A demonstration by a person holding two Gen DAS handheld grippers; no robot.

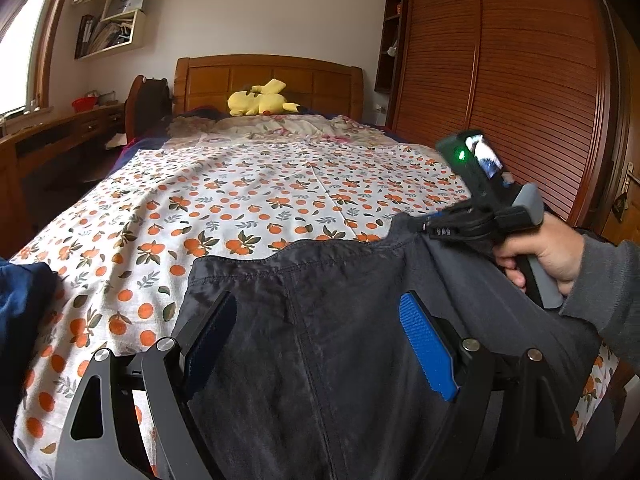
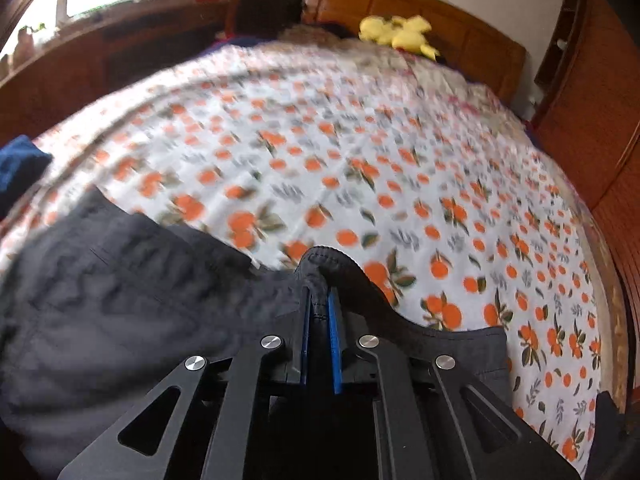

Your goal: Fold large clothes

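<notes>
A dark grey garment (image 1: 320,340) lies at the near end of a bed with an orange-print sheet (image 1: 248,184). My left gripper (image 1: 320,316) is open, its blue-padded fingers (image 1: 426,344) spread wide just above the cloth. My right gripper (image 2: 319,312) is shut on the garment's stitched hem (image 2: 320,256), which bulges up out of the closed pads. In the left wrist view the right gripper (image 1: 436,228) pinches the far right corner of the garment. The garment (image 2: 120,280) spreads to the left in the right wrist view, which is blurred.
A yellow plush toy (image 1: 260,100) lies by the wooden headboard (image 1: 268,76). A blue cloth (image 1: 20,304) sits at the bed's left edge. A wooden wardrobe (image 1: 500,80) stands on the right and a desk (image 1: 60,132) on the left.
</notes>
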